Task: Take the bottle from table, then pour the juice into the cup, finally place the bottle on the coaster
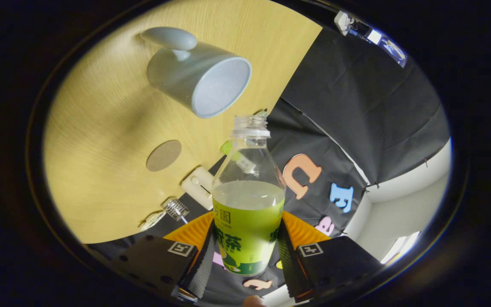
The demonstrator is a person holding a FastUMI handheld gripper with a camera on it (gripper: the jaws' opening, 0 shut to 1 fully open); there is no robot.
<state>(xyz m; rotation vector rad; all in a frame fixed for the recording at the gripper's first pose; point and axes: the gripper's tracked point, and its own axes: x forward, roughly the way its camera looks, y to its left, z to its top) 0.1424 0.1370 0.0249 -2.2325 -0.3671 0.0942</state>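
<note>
Pale wooden surface (100,128) is tilting behind the bottle (247,204), which the jaws are clamping at its label; tipping should be going slowly, its open mouth aimed into the cup (203,79), juice running steadily.

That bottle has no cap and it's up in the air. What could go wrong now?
The bottle, gripped between the fingers, is open and half full of juice, so a sudden tilt could spill it on the table before its mouth is over the cup. The cup's opening is small, so the pour could miss. The coaster is small too.
</note>
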